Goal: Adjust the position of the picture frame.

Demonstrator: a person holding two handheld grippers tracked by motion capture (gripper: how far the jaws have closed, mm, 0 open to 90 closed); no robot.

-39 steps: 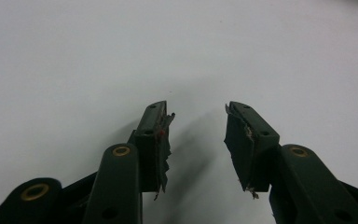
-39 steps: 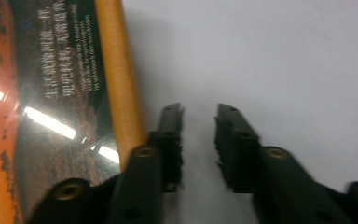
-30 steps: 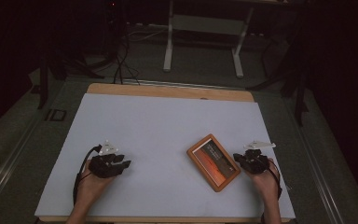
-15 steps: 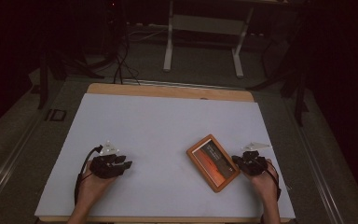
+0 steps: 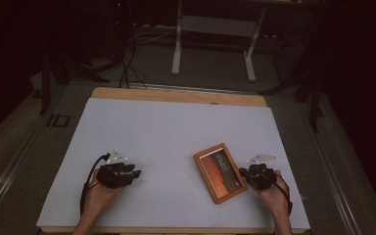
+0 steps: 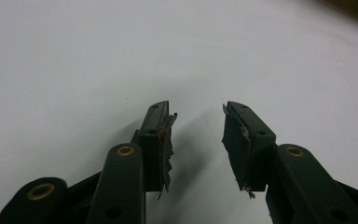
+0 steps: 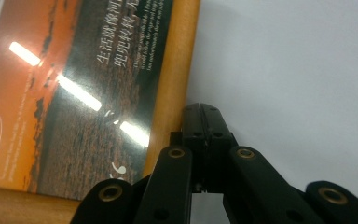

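Note:
A wooden picture frame (image 5: 221, 173) with an orange sunset print lies flat on the white table top (image 5: 176, 142), front right. My right gripper (image 5: 245, 172) rests at the frame's right edge, jaws shut with nothing between them. In the right gripper view its tips (image 7: 202, 110) touch the wooden rim of the frame (image 7: 175, 74). My left gripper (image 5: 135, 173) lies on the table at the front left, far from the frame. In the left gripper view its jaws (image 6: 196, 122) stand open over bare table, and the pads (image 6: 165, 140) have torn tape.
The table top (image 6: 98, 56) sits on a wooden board whose far edge (image 5: 176, 94) shows. Behind the table are a white metal stand (image 5: 214, 29) and cables (image 5: 127, 54) on the dark floor. A dark stand (image 5: 313, 83) rises at the right.
My right gripper has shifted slightly left, up against the frame's right edge. The left gripper has stayed where it was.

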